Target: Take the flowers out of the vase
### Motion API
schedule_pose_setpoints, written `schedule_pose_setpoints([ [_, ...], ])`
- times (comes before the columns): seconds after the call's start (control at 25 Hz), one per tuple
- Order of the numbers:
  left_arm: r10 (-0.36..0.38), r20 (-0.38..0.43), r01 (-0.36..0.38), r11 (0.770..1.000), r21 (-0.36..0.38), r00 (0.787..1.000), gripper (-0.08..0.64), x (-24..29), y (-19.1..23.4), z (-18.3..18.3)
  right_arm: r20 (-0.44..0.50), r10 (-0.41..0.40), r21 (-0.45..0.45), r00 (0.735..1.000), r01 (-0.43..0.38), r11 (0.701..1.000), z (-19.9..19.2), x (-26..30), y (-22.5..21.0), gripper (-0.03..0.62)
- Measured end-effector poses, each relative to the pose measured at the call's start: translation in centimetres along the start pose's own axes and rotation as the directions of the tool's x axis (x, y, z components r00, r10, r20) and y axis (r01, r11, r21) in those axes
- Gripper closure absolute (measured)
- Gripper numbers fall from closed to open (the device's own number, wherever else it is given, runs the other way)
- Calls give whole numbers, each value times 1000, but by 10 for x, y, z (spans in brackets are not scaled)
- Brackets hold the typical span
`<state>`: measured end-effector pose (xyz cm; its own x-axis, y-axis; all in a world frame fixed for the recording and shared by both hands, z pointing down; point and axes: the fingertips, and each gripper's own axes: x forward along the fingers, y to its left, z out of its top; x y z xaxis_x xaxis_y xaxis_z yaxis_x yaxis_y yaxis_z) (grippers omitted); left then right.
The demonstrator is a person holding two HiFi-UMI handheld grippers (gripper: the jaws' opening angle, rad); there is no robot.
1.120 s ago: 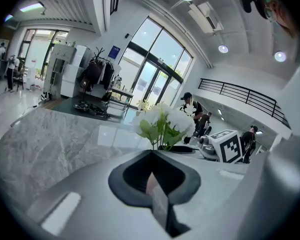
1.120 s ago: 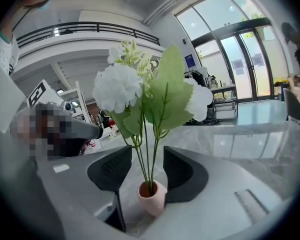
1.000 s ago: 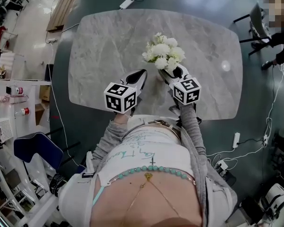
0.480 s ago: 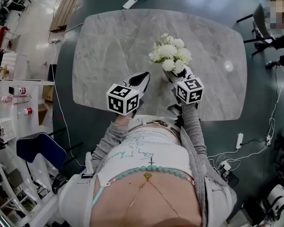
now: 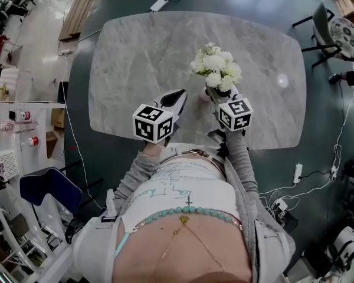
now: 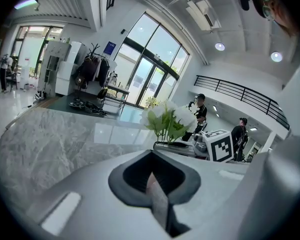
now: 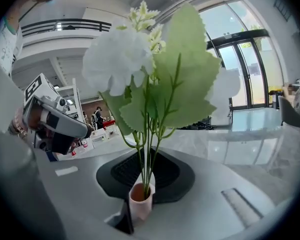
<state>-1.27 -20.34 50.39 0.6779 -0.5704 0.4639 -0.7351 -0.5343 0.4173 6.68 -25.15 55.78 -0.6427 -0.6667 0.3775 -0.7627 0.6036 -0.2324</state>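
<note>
A bunch of white flowers [image 5: 215,69] with green leaves stands in a small pink vase [image 7: 139,202]. My right gripper [image 5: 219,95] is shut on that vase, which sits upright between the jaws, just over the grey marble table [image 5: 135,52]. In the right gripper view the stems [image 7: 147,149] rise straight up from my right gripper [image 7: 142,176], and the blooms [image 7: 121,59] fill the upper frame. My left gripper [image 5: 177,98] is shut and hovers to the left of the vase, apart from it. From my left gripper [image 6: 151,166] the flowers [image 6: 167,118] show a short way ahead.
The table top [image 6: 50,134] carries nothing else. A chair [image 5: 321,22] stands off its far right corner and a blue chair [image 5: 47,187] at the near left. Cables and a power strip [image 5: 294,173] lie on the floor. Two people [image 6: 238,134] stand in the background.
The right gripper with the vase and flowers has drifted a little to the right. The left gripper has hardly moved.
</note>
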Motion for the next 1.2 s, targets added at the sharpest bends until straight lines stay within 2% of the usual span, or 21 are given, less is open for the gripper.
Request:
schedule_pose_setpoints([
  [0.4, -6, 1, 6, 1000, -10, 1000, 560, 2, -5, -1, -2, 8, -32, 1000, -8, 999, 4, -2, 2, 554],
  [1.2, 20, 31, -19, 999, -50, 999, 560, 1, -14, -3, 2, 56, -71, 998, -55, 996, 17, -9, 10, 557],
])
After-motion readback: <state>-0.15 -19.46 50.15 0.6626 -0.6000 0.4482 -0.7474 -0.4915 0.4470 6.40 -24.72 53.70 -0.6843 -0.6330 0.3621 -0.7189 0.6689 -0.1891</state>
